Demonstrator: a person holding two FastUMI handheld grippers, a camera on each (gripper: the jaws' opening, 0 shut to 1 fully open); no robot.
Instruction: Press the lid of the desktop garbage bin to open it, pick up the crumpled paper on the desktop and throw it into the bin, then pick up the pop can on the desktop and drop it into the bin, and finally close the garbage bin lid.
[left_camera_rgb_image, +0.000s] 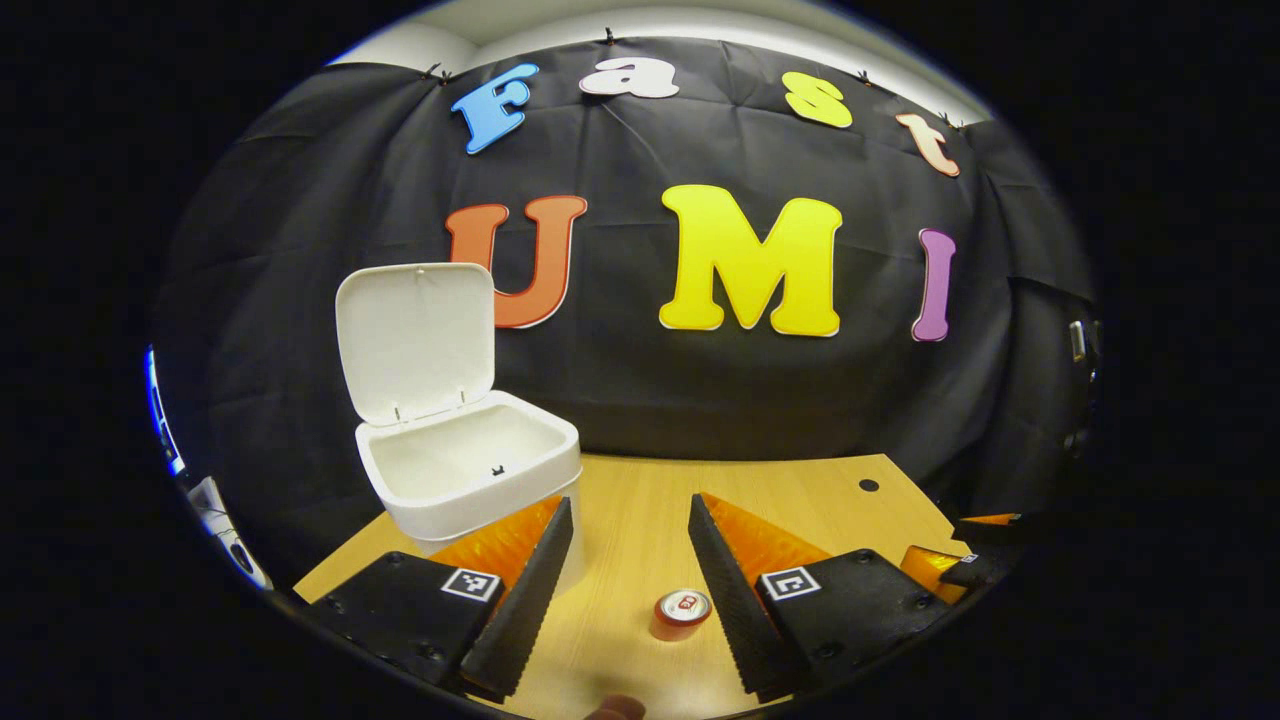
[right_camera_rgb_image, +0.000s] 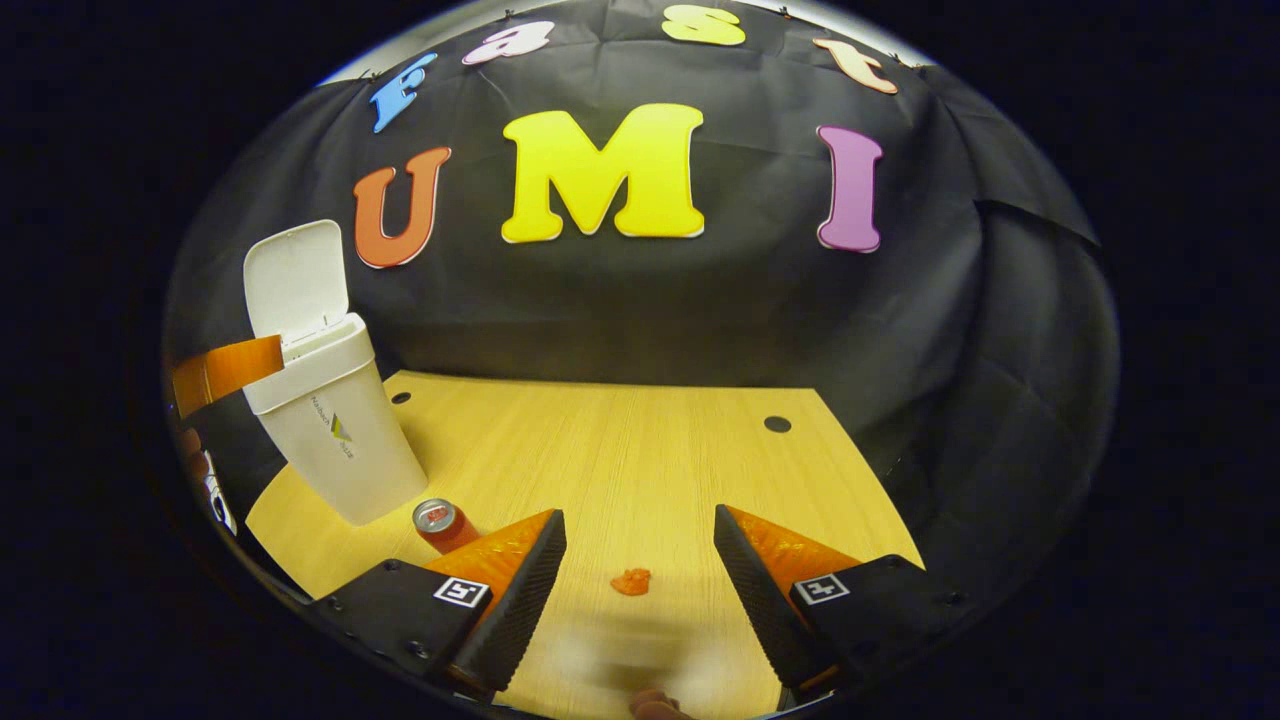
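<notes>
My right gripper (right_camera_rgb_image: 640, 575) hangs wide open and empty over the crumpled paper (right_camera_rgb_image: 631, 581) lying between its fingers, lined up for pickup. My left gripper (left_camera_rgb_image: 630, 575), also spread empty, has the pop can (left_camera_rgb_image: 683, 612) just below; beyond, the garbage bin (left_camera_rgb_image: 470, 480) stands with its lid (left_camera_rgb_image: 415, 340) up.

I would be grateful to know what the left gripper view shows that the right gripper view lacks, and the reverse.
Left gripper view alone: the bin's empty white inside. Right gripper view alone: the crumpled paper lying between the open right gripper. Both share the bin with its lid up, the pop can upright, and the wooden table.
</notes>
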